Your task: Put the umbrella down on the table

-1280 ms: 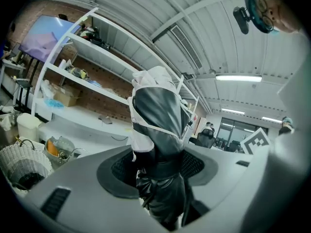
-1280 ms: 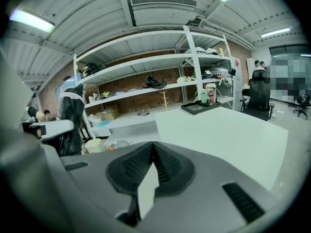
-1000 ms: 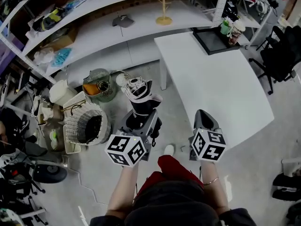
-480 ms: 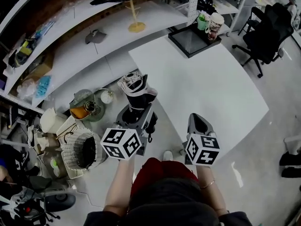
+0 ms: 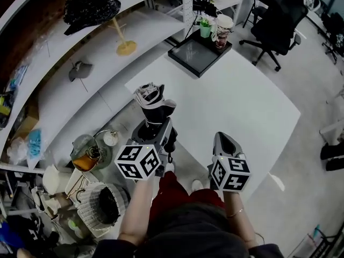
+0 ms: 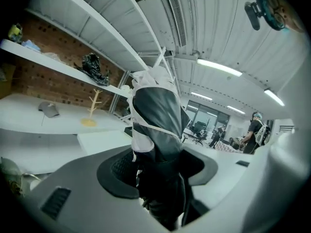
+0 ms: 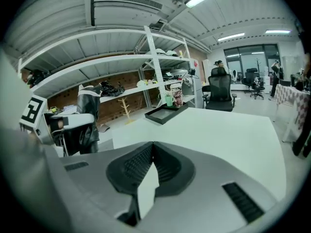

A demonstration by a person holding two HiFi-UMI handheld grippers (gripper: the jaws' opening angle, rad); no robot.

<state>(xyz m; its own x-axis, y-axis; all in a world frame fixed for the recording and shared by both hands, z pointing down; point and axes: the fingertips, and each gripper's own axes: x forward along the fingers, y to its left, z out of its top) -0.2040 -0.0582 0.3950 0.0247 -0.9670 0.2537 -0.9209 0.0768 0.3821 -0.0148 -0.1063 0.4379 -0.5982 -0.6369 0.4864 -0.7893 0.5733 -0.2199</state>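
Held upright in the left tool [image 5: 156, 130], the folded umbrella [image 5: 153, 104] sits just left of the frame's centre in the head view, at the left edge of the white tabletop [image 5: 242, 101] and not yet resting on it. The left gripper view shows the jaws closed on the umbrella's lower, dark part, with their ribbed black pads pressed against the fabric on either side. Gripping it low and keeping it vertical probably holds the loose canopy bundled while it is carried across to the surface. The umbrella is soft, creased cloth in black and white panels, with a thin white band round it and pale rib ends bunched at the top. It should slump somewhat once released. The right tool [image 5: 223, 144], lower right of centre, is empty, and its own view shows the jaws together at the tips with only a narrow wedge of white visible beneath them. It seems to be kept out of the way above the near edge. The tabletop is smooth, matte and broad, bare across its middle, so laying the umbrella flat there looks straightforward. A shallow black tray [image 5: 196, 50] and some cups [image 5: 221, 28] occupy its far corner, in the upper middle of the frame, well apart from the umbrella.
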